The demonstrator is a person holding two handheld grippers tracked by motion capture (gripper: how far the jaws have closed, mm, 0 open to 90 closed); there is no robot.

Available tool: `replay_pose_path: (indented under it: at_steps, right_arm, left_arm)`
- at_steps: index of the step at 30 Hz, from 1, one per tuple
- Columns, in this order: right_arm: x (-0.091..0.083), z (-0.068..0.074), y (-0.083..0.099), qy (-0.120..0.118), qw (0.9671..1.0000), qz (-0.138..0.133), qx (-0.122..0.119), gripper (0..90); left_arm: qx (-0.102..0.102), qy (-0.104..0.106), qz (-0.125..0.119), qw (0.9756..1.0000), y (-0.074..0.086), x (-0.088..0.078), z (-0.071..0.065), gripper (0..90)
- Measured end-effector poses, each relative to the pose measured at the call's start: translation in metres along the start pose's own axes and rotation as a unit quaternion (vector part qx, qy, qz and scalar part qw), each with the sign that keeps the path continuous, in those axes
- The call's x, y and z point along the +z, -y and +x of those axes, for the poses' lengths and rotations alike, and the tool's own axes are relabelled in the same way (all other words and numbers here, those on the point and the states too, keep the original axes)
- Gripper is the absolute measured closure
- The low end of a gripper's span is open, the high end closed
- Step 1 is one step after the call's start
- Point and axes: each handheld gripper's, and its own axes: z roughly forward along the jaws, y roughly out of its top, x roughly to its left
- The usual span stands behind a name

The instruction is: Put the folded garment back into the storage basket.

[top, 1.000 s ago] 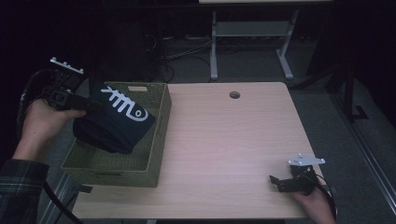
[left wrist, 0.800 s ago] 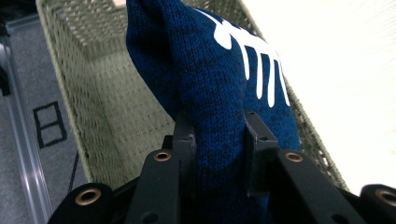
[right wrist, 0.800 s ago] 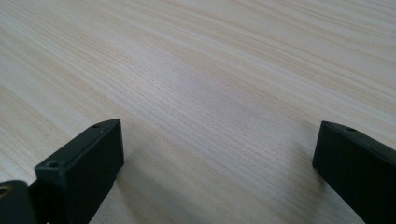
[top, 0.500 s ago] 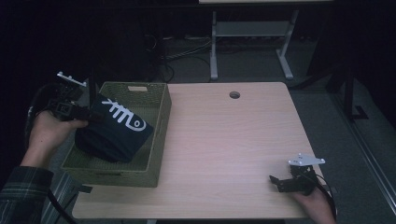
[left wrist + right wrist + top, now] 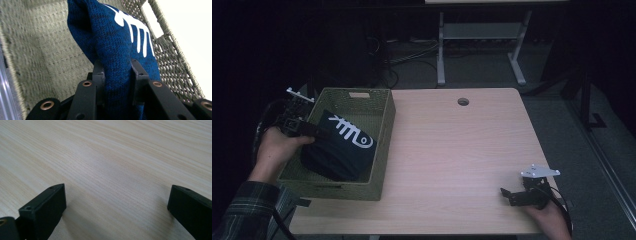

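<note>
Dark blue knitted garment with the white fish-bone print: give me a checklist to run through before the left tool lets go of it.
1. Left tool clamped on the dark blue knitted garment: ok.
2. Garment over the green woven basket, inside its rim: ok.
3. Garment resting fully on the basket floor: cannot tell.
4. Basket standing flat on the light wooden table: ok.
5. Right tool open, parked on the table away from the basket: ok.

No readable text — just a white fishbone sign (image 5: 346,132) on the sweater (image 5: 337,155)
</note>
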Motion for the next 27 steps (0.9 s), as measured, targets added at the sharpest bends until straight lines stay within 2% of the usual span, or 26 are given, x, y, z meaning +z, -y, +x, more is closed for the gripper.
replay_pose_path:
  at_steps: [5,8,10,17,27]
  right_arm:
    - [0.0,0.0,0.0,0.0,1.0,0.0,0.001,1.6]
    - [0.0,0.0,0.0,0.0,1.0,0.0,0.001,1.6]
    - [0.0,0.0,0.0,0.0,1.0,0.0,0.001,1.7]
    - [0.0,0.0,0.0,0.0,1.0,0.001,-0.001,1.7]
    - [0.0,0.0,0.0,0.0,1.0,0.001,-0.001,1.7]
  left_arm:
    - [-0.002,0.006,0.005,1.0,0.0,0.011,0.001,70.9]
    - [0.003,0.002,0.012,0.9999,0.0,0.019,0.002,70.7]
    - [0.007,0.0,0.016,0.9999,0.0,0.026,0.004,70.6]
    - [0.0,-0.001,0.027,0.9996,0.003,0.046,0.016,70.3]
    - [0.004,-0.033,0.048,0.9983,0.015,0.066,0.031,69.5]
